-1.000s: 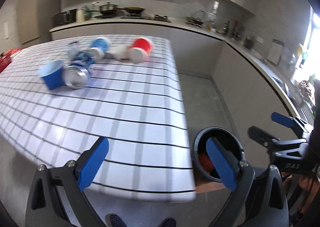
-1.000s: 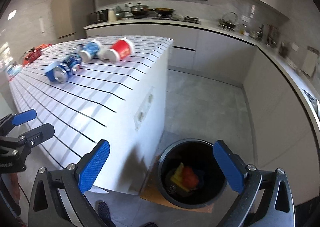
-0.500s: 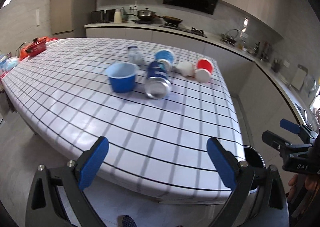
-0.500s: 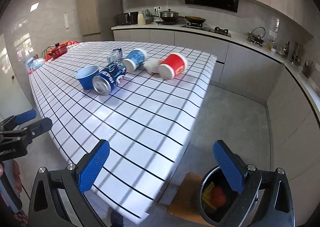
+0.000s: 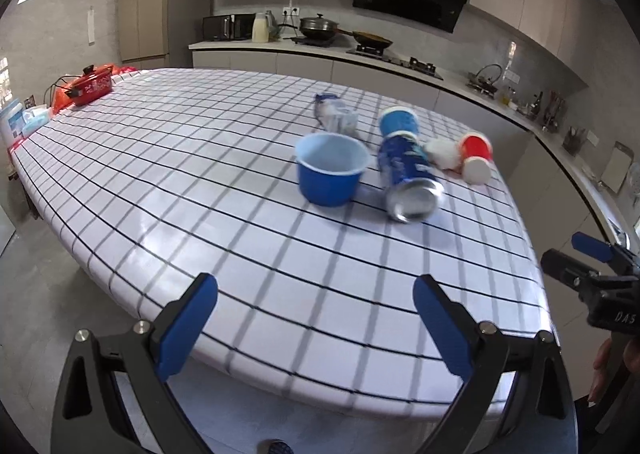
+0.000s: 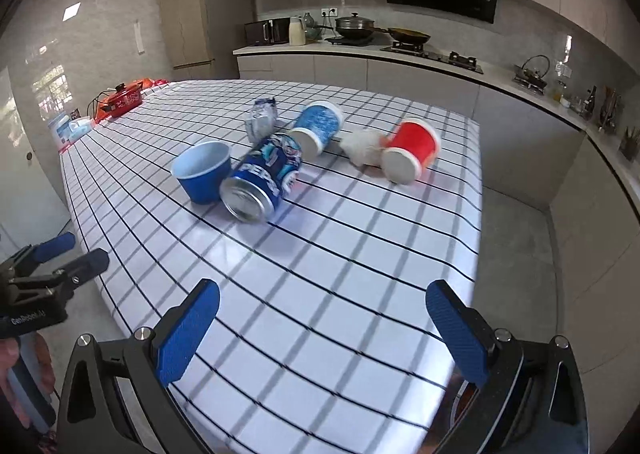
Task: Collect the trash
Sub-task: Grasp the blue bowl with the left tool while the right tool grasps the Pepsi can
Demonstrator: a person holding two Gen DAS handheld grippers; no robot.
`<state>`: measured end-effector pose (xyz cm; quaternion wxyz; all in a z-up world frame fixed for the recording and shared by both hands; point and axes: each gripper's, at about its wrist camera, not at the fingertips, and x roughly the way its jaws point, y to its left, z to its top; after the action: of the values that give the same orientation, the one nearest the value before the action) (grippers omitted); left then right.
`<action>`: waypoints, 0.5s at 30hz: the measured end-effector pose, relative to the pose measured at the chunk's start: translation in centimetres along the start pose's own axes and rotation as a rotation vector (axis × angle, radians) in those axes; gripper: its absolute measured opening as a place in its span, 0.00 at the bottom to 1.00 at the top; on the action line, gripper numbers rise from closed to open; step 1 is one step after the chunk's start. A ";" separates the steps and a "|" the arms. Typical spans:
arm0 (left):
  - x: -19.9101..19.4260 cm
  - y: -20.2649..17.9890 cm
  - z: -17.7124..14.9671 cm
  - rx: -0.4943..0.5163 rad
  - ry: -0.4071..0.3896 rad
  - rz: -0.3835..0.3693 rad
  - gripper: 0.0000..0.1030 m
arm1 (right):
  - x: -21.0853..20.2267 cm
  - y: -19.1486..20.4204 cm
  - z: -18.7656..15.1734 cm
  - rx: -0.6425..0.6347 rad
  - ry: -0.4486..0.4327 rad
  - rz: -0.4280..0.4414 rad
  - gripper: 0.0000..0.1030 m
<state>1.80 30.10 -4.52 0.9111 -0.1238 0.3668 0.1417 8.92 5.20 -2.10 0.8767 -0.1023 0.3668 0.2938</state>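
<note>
Above the table (image 5: 168,158) edge, both grippers (image 5: 316,318) (image 6: 324,324) hover level, fingers spread.

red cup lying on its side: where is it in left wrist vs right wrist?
Left wrist: red cup right of centre, near the table's right edge.
Right wrist: red cup above centre, slightly right, base toward the camera.
Shared landmark: the crumpled white tissue against its left side in both.

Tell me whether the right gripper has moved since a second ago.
Yes. The right gripper has swung up and left: a second ago its fingers framed the floor bin, now they frame the checked table, facing the Pepsi can.
</note>
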 end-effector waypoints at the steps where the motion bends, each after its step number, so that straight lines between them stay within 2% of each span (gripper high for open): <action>1: 0.7 0.6 0.3 0.002 0.008 0.006 0.96 | 0.6 0.5 0.4 -0.001 0.000 0.004 1.00; 7: 4.1 2.5 1.9 0.008 0.032 0.013 0.96 | 4.8 3.4 3.4 -0.012 0.002 0.040 1.00; 9: 4.9 3.0 2.4 0.009 0.038 0.009 0.96 | 6.6 4.3 4.3 -0.010 0.013 0.062 0.96; 11: 5.8 3.5 2.8 0.006 0.044 0.011 0.96 | 8.3 5.0 5.1 -0.010 0.026 0.077 0.85; 15: 7.6 4.0 3.3 -0.004 0.068 -0.001 0.96 | 11.7 5.7 6.5 0.008 0.059 0.104 0.79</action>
<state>7.76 36.19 -8.01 0.8980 -0.1305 0.3970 0.1379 15.90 17.54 -5.53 0.8495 -0.0881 0.3983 0.3346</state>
